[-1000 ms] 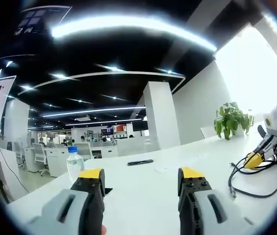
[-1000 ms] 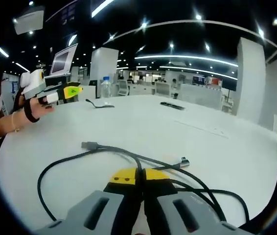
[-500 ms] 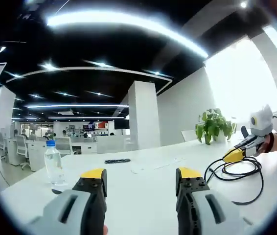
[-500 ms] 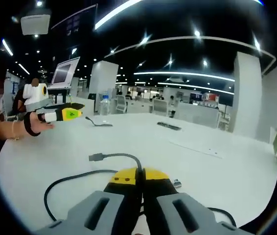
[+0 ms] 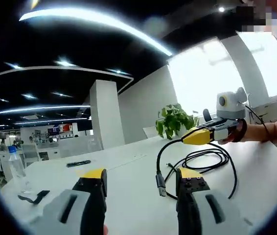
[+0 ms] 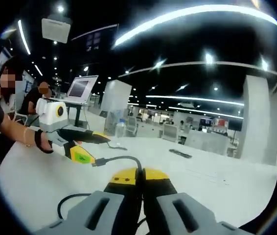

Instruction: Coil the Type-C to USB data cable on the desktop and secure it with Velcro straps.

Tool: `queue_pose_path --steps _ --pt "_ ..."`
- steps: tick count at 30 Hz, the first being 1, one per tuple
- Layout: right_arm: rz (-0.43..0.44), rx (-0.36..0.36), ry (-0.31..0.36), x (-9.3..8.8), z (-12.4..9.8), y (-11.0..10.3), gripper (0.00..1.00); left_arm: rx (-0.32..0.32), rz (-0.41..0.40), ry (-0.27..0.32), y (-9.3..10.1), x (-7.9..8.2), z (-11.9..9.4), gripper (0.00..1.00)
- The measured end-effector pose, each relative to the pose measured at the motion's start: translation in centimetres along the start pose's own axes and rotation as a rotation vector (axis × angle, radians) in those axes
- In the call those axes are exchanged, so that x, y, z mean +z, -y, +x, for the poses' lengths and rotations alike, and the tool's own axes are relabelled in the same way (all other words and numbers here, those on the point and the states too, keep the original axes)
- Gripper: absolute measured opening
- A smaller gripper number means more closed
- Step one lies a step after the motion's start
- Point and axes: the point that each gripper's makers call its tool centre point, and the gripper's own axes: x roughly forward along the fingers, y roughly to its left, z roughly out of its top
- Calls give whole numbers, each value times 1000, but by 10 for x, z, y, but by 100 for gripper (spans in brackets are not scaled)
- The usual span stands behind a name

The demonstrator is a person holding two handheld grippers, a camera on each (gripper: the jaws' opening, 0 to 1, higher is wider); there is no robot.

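My right gripper (image 6: 139, 174) is shut on the black data cable (image 6: 128, 158), which arcs left out of its jaws to a USB plug (image 6: 99, 162). From the right of the left gripper view, the right gripper (image 5: 195, 137) holds the cable (image 5: 208, 160) up; one plug (image 5: 160, 182) dangles and loops lie on the white desk (image 5: 124, 181). My left gripper (image 5: 141, 176) is open with nothing between its jaws. Seen from the right gripper view, the left gripper (image 6: 98, 151) sits just left of the hanging plug. A small black Velcro strap (image 5: 33, 197) lies at the desk's left.
A water bottle (image 5: 15, 167) stands at the far left and a flat black device (image 5: 77, 163) lies further back. A potted plant (image 5: 174, 120) is near the window. A person's hand and forearm (image 6: 23, 138) hold the left gripper; a laptop (image 6: 81, 89) stands on a stand behind.
My right gripper has lifted the cable off the desk, so the plug end now hangs in the air. My left gripper has swung toward it and now sits close to the plug.
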Motion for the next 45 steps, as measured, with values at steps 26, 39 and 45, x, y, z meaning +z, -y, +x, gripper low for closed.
queue_pose_path --steps 26,39,45 --pt "-56 139 26 0 4 -37 3 -149 159 -27 43 -6 1 17" --pt "-61 153 21 0 5 -40 3 -128 149 -37 35 -7 1 7" --pt "-56 161 24 2 5 -42 3 -117 146 -37 31 -6 1 5"
